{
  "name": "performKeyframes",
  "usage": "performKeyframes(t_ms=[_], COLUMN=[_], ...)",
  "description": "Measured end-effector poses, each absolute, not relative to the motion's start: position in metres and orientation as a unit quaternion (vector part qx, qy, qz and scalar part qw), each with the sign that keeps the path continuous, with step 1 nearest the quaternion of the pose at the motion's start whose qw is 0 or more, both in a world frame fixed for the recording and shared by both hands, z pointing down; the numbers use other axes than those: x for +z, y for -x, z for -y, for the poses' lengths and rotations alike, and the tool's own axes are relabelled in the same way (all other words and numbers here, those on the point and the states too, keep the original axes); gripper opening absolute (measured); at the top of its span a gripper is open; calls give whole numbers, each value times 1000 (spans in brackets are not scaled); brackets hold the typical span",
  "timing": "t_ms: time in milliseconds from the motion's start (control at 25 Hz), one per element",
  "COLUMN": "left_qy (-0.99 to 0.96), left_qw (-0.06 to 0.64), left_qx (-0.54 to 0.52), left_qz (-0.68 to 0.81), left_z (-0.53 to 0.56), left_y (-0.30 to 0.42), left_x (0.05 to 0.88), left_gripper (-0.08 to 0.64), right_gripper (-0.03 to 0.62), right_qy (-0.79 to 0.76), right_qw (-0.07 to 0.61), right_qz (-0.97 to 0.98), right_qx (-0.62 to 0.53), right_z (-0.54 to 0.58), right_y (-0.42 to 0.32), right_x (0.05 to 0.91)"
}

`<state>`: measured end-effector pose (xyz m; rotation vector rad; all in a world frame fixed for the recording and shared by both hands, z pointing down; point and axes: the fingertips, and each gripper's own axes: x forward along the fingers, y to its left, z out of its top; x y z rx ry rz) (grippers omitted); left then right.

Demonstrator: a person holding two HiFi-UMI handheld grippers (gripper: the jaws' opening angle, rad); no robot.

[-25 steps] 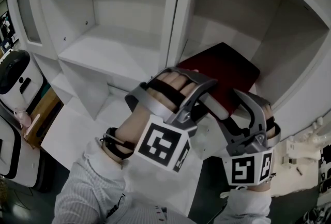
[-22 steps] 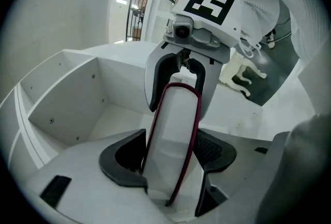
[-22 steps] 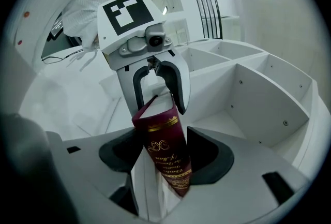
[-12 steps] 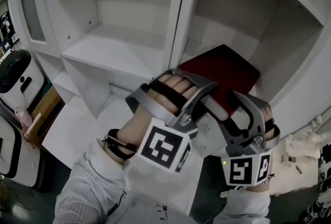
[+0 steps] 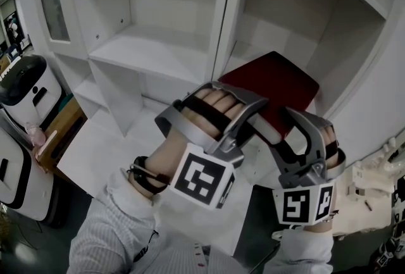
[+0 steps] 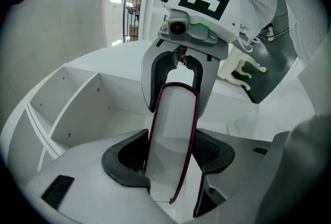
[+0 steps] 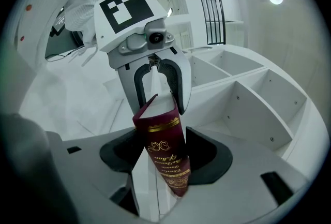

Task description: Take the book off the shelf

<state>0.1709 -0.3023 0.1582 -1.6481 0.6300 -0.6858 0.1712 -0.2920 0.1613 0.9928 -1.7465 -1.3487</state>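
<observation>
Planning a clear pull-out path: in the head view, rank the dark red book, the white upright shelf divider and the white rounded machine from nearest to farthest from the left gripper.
1. The dark red book: between the jaws of the left gripper, which have just been closing.
2. The white upright shelf divider: above it, up-left.
3. The white rounded machine: far left.

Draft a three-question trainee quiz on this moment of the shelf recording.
1. What colour is the book's cover?
2. True or false: one gripper is empty.
3. Which view faces the book's gilt-lettered spine? A: left gripper view. B: right gripper view.
Key: 1. Dark red. 2. False: the left gripper, whose jaws have just been closing, and the right gripper both clamp the book. 3. B.
</observation>
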Motion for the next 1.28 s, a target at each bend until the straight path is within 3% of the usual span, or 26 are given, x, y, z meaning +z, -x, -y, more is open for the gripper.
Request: performKeyframes(t_ms=[600, 1280], left_qy=[703, 714], left_qw=[596, 614], left_qx=[-288, -250], left_qz=[-260, -227], left_z=[246, 181], left_y=[-153, -84], left_x=[162, 167], left_gripper=[257, 256], right_gripper=[242, 242], right_qy=[-389, -431], right_qw=[363, 398], right_qz=[665, 628], right_qx=[-525, -511], right_z=[236, 172], right_y=[-154, -84], right_x=[163, 169])
